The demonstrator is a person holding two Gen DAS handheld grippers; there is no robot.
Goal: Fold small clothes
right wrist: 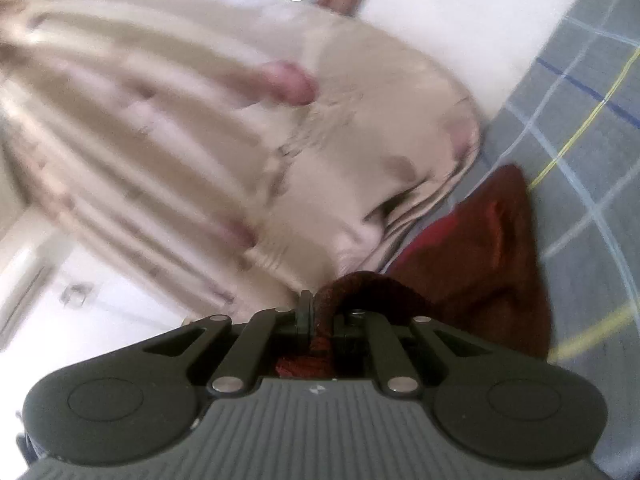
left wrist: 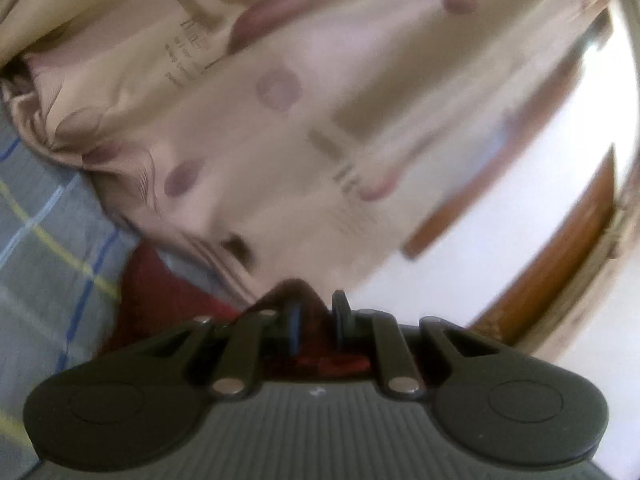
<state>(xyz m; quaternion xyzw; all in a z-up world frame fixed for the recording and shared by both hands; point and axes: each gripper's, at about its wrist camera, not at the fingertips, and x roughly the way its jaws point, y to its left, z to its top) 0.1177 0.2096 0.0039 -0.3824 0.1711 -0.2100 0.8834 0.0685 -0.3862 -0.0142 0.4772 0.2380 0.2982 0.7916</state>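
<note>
A small dark red garment (right wrist: 480, 256) hangs between both grippers above a grey checked bed sheet (right wrist: 592, 128). My right gripper (right wrist: 320, 312) is shut on a bunched edge of it, which loops over the right finger. My left gripper (left wrist: 318, 320) is shut on another edge of the red garment (left wrist: 156, 292), whose cloth shows between and below the fingers and trails down to the left over the sheet (left wrist: 44, 240). Both views are tilted and blurred.
A beige curtain (left wrist: 288, 100) with mauve dots hangs close ahead, also in the right wrist view (right wrist: 180, 120). A white wall (left wrist: 500, 232) and a brown wooden frame (left wrist: 560, 264) lie beyond it.
</note>
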